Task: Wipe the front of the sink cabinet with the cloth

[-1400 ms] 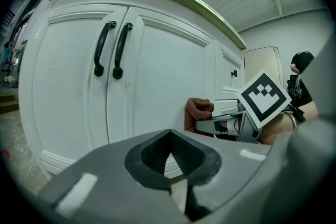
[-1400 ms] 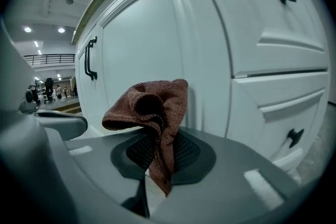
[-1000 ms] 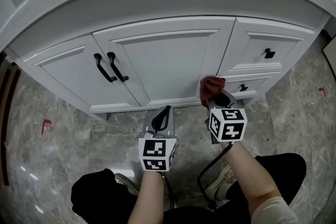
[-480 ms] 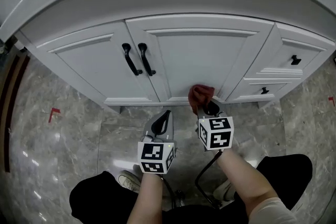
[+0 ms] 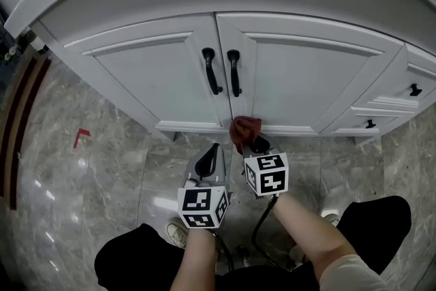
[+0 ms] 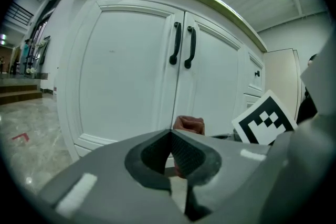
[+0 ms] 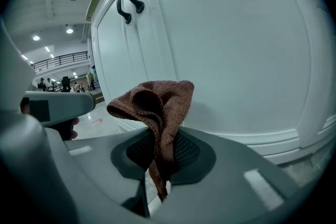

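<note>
Right gripper view: cloth [image 7: 158, 105] between fingers [image 7: 195, 153]

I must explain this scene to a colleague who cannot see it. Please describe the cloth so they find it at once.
Find the white sink cabinet, then the two black door handles at its middle. Below them, by the bottom rail, the right gripper pinches the cloth: the only reddish-brown, crumpled thing.
</note>
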Tool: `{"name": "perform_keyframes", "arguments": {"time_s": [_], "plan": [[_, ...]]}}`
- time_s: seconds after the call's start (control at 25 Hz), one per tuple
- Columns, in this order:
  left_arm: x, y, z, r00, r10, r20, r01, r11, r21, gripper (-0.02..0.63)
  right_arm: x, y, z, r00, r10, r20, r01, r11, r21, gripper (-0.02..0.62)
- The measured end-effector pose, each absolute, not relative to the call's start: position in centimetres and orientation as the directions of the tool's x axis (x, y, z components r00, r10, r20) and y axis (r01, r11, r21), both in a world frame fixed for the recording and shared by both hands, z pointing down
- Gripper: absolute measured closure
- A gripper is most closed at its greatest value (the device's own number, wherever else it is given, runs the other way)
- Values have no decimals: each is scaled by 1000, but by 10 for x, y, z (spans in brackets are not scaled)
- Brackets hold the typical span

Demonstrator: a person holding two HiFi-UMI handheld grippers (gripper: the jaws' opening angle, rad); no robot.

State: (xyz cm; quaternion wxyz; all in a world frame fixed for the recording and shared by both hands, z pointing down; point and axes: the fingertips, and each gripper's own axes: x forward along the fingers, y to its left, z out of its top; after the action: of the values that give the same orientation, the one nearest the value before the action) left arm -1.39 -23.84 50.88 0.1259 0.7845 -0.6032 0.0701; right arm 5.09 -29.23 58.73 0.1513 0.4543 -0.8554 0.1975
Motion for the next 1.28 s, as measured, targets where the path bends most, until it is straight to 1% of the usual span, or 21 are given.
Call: {"name": "perform_keyframes", "arguments": {"time_s": [0.2, 0.44, 0.96, 1.28], "plan": [[-28, -235, 519, 248, -926, 285, -968, -225, 114, 606, 33, -299, 602, -554, -701, 449, -829, 514, -220, 511], [-21, -240, 522, 259, -922, 286, -965, -233, 122, 606, 47, -308, 606, -534, -711, 457, -844, 482, -235, 511], [51, -257, 532, 358, -883, 305, -934, -338, 117, 606, 143, -313, 616, -441, -752, 490, -897, 377, -230, 509], [98, -267, 531, 415, -861, 293, -910, -392, 137, 606, 231, -312, 615, -317, -795, 517, -948, 246, -204, 509]]}}
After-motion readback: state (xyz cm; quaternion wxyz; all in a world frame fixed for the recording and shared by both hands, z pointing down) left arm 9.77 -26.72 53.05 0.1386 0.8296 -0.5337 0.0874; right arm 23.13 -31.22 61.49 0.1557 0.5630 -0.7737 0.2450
